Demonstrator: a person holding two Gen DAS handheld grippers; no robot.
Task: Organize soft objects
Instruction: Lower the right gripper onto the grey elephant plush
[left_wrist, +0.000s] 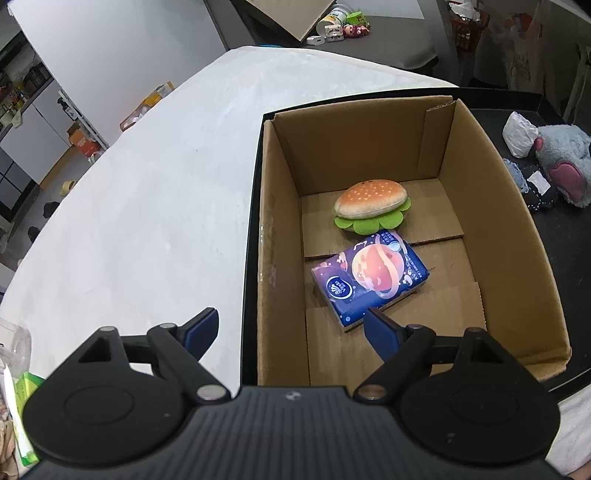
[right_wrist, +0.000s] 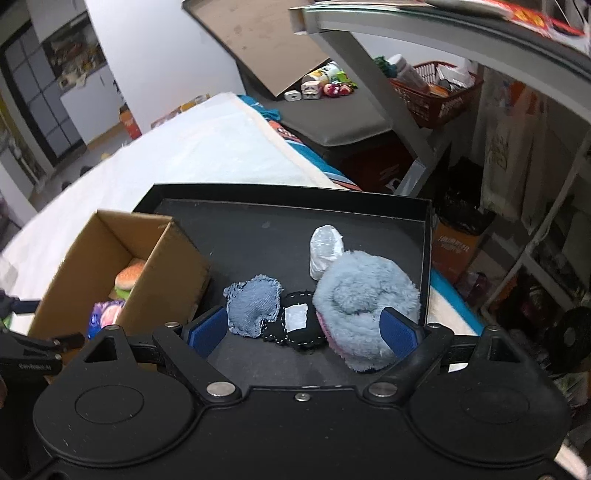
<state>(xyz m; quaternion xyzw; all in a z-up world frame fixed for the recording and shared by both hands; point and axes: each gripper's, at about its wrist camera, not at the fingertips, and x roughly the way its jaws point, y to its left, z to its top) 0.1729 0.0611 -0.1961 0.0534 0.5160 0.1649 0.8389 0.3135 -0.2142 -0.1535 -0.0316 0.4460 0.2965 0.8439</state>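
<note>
Cardboard box (left_wrist: 498, 229) sits on black tray (right_wrist: 240, 236) atop white tablecloth (left_wrist: 147, 184).

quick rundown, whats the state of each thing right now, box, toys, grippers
cardboard box: open, upright
plush burger: in box
tissue pack: in box, lying flat
blue fluffy plush: out on black tray
denim patch: on tray
left gripper: open, empty
right gripper: open, empty

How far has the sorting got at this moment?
Done: plush hamburger and purple tissue pack lie in the cardboard box. In hand: nothing; left gripper and right gripper are open. Left: grey fluffy plush, denim patch, black patch, white bag.
</note>
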